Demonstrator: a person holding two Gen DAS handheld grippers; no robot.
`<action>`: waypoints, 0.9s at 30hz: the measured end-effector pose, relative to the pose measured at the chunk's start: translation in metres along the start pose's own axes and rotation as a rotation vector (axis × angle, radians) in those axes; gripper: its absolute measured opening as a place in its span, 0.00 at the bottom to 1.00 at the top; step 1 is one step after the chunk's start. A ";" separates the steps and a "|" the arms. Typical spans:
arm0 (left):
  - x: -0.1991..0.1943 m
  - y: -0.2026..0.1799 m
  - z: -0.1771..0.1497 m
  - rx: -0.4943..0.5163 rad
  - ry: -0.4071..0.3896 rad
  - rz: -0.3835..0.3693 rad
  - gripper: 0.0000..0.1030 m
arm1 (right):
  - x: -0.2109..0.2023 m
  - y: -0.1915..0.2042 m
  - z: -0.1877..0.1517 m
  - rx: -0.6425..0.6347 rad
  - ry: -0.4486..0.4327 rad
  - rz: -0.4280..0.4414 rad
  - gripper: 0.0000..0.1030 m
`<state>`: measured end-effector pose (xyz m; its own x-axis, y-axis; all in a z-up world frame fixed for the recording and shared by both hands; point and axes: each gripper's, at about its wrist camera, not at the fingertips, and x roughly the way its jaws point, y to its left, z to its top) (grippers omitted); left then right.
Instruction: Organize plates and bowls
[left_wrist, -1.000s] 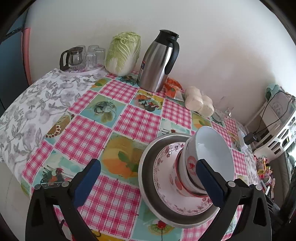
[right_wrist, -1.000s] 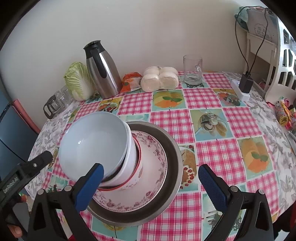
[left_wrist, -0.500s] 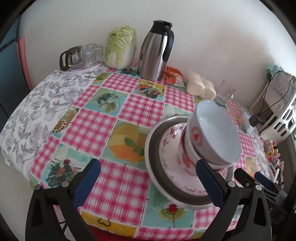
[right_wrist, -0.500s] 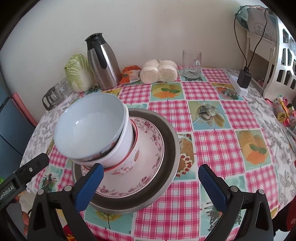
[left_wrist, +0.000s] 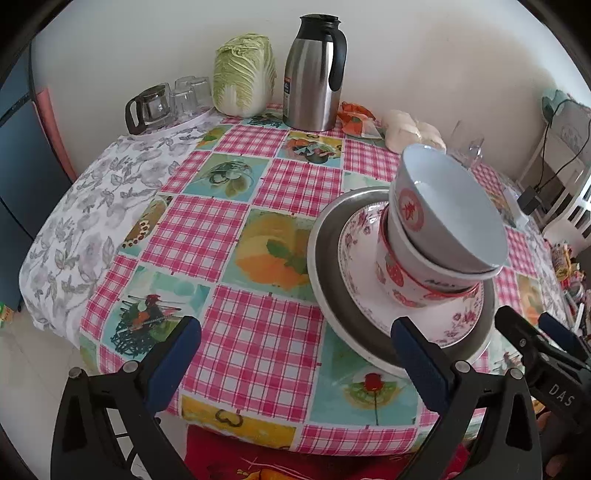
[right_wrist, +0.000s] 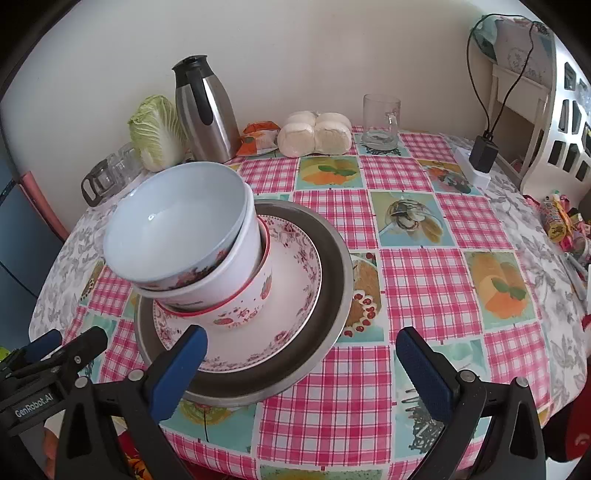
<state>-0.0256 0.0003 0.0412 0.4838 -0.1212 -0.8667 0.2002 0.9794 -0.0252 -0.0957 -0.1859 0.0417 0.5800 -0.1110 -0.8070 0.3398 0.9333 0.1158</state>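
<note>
The stack sits on the checked tablecloth (left_wrist: 236, 229): a pale blue bowl (left_wrist: 458, 214) nested in two more bowls, the lowest a strawberry-print bowl (left_wrist: 402, 284), on a floral plate (left_wrist: 358, 258) inside a steel pan (left_wrist: 325, 236). The bowls tilt. My left gripper (left_wrist: 295, 354) hangs wide open and empty near the table's edge; my right gripper (right_wrist: 301, 360) gapes open too, its left finger (right_wrist: 181, 365) in front of the pan's rim. Behind stand a thermos jug (right_wrist: 207, 114), cabbage (left_wrist: 243, 74) and a glass mug (right_wrist: 380, 122).

Bright, even daylight; sharp focus; strong fisheye bending at edges.
</note>
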 end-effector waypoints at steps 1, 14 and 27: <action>0.000 -0.001 -0.001 0.004 0.002 0.009 0.99 | -0.001 0.000 -0.001 -0.001 -0.001 -0.001 1.00; 0.001 -0.002 -0.010 0.031 0.025 0.052 0.99 | -0.002 0.001 -0.012 -0.017 0.019 -0.020 1.00; 0.007 -0.003 -0.010 0.048 0.057 0.070 0.99 | -0.003 0.002 -0.017 -0.035 0.029 -0.036 1.00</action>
<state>-0.0317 -0.0018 0.0301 0.4492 -0.0417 -0.8925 0.2083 0.9763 0.0593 -0.1091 -0.1780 0.0350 0.5464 -0.1350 -0.8265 0.3338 0.9403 0.0671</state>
